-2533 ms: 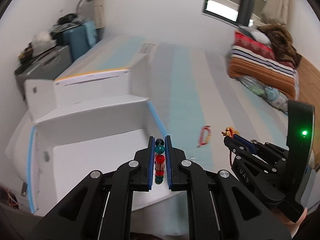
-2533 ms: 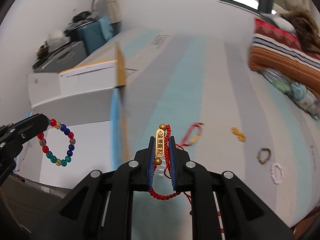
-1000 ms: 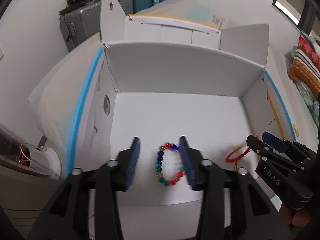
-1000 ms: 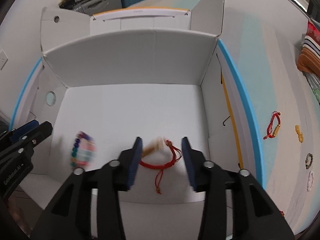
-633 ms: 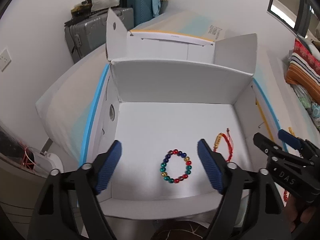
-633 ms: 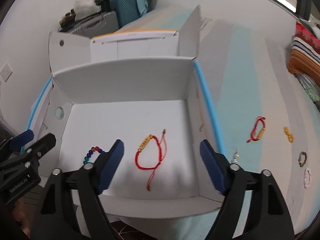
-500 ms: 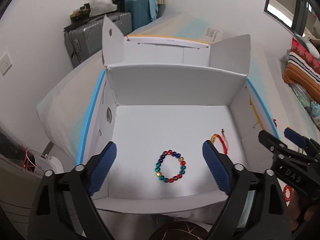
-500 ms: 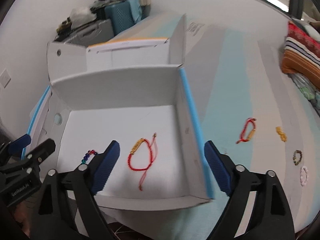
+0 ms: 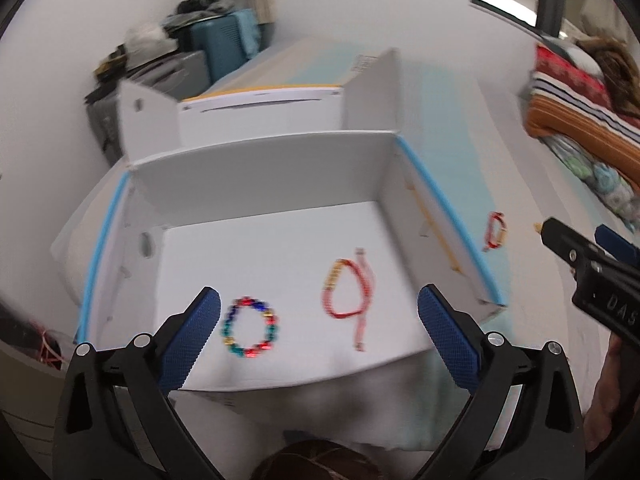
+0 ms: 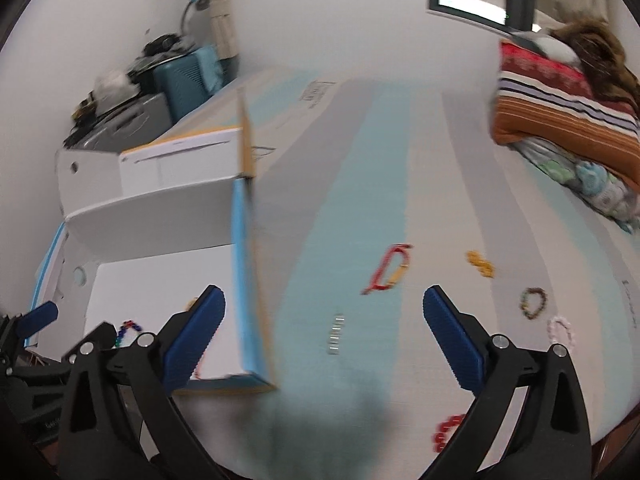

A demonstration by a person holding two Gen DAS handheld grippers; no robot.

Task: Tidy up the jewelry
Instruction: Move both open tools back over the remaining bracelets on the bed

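A multicoloured bead bracelet (image 9: 250,330) and a red cord bracelet with a gold tube (image 9: 348,292) lie loose on the floor of the open white box (image 9: 260,148). My left gripper (image 9: 318,296) hangs above the box's near edge, jaws opening wide with nothing between them. My right gripper (image 10: 324,296) is over the striped bed sheet just right of the box (image 10: 240,272), jaws also opening, empty. On the sheet ahead of it lie a red bracelet (image 10: 390,270), a yellow piece (image 10: 480,265), a dark bead bracelet (image 10: 533,303), a pale pink bracelet (image 10: 561,330) and a red bead bracelet (image 10: 446,436).
A small silver piece (image 10: 336,334) lies on the sheet between the right fingers. Folded striped blankets (image 10: 568,116) are piled at the far right. Suitcases (image 9: 172,76) stand against the wall behind the box. A second white box (image 9: 256,112) sits behind the first.
Both grippers spread wide and let their bracelets drop onto the box floor. Both then drew back and up, and the right one swung rightward over the sheet.
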